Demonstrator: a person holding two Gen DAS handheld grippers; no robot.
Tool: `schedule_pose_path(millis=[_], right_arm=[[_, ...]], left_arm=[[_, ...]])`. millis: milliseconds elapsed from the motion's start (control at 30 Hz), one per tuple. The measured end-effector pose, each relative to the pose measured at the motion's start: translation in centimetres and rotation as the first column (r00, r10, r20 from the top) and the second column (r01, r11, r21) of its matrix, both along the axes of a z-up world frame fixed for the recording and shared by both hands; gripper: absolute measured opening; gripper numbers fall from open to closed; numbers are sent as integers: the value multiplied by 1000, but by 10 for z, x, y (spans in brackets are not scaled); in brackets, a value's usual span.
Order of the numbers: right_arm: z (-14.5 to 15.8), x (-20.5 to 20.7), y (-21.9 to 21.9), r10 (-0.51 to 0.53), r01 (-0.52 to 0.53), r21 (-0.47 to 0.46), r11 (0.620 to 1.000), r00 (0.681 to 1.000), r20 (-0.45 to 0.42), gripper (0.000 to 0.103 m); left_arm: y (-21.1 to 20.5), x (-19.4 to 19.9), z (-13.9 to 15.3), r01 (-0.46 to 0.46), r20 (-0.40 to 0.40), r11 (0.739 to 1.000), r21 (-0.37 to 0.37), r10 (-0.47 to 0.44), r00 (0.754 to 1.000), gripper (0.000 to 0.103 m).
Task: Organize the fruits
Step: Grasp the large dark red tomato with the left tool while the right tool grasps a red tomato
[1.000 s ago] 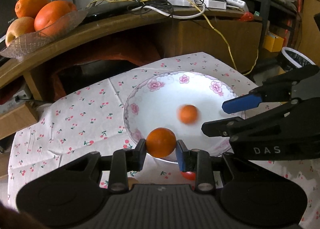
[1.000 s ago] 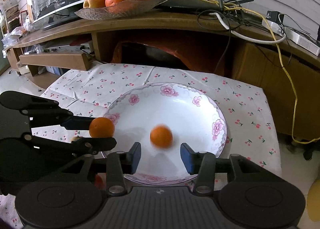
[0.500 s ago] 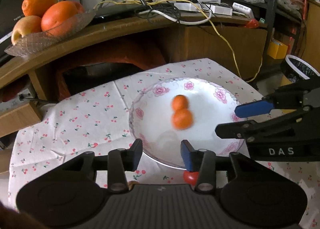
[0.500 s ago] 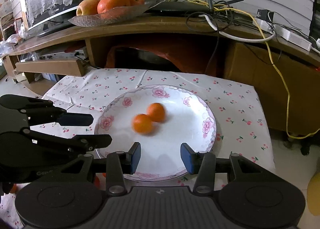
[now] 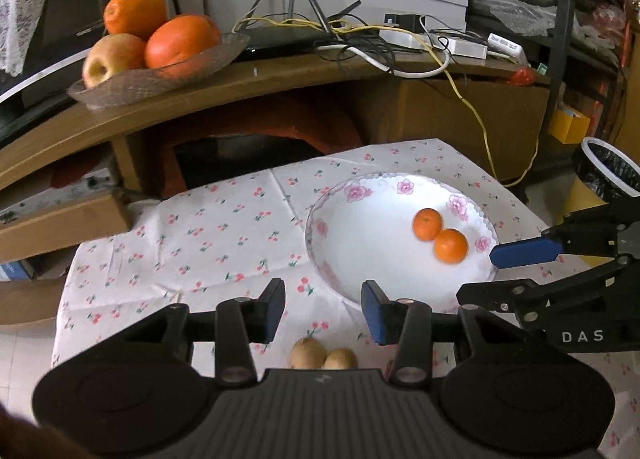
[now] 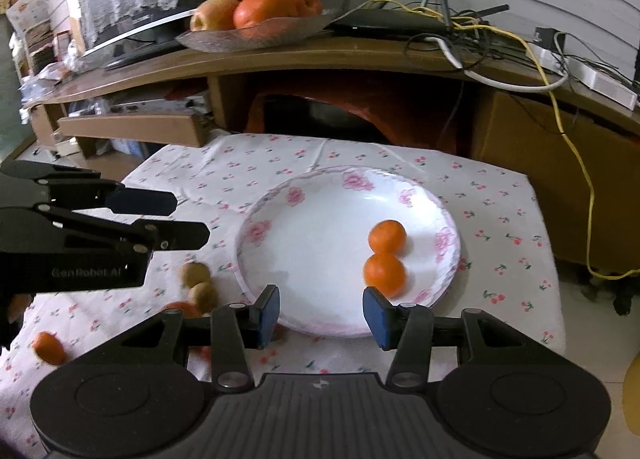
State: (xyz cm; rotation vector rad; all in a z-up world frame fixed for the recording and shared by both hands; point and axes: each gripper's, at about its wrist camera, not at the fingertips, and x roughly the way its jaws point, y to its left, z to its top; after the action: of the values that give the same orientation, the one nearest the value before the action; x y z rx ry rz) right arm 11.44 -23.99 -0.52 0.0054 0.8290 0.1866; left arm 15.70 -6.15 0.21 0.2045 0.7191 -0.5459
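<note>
On the flowered plate (image 6: pixel 448 243), two oranges (image 6: pixel 385 274) are resting touching, while both the left gripper (image 5: pixel 323 311) and right gripper (image 6: pixel 321 317) are being held spread and empty, seemingly readied for the kiwis (image 6: pixel 195 274) lying beside it.

the plate (image 6: pixel 276 259) looks like glossy glazed ceramic, white with pink flower prints, and it sits on a thin matt cloth (image 6: pixel 256 171) with creases and a small cherry print. the two oranges (image 6: pixel 385 274) in it have a dimpled, faintly shiny peel, while the kiwis (image 6: pixel 195 274) on the cloth look dull and fuzzy brown. both the left gripper (image 5: pixel 323 311) and the right gripper (image 6: pixel 320 311) are matt black plastic with ribbed bodies, small metal screws and smooth blue pads (image 6: pixel 269 313), and behind them a textured clear glass bowl (image 5: pixel 160 77) rests on a smooth varnished wooden shelf (image 5: pixel 280 79).
</note>
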Motion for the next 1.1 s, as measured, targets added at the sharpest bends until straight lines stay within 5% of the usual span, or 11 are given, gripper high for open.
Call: schedule_pose_path(millis=[300,900,1100], right_arm=[[-18,-17,13,54,-53,24,998,996,-73,50],[-38,10,19,-64,79,131,988,992,-113,50],[-38,5,18,-113,133,163,978,986,-127,38]], left_arm=[[23,-30,-6,-4,-35,1000,28,5,999,48],[38,-38,-16,36,-79,999,9,-35,996,49],[41,-38,-20,45,-91,999,8,-44,995,49]])
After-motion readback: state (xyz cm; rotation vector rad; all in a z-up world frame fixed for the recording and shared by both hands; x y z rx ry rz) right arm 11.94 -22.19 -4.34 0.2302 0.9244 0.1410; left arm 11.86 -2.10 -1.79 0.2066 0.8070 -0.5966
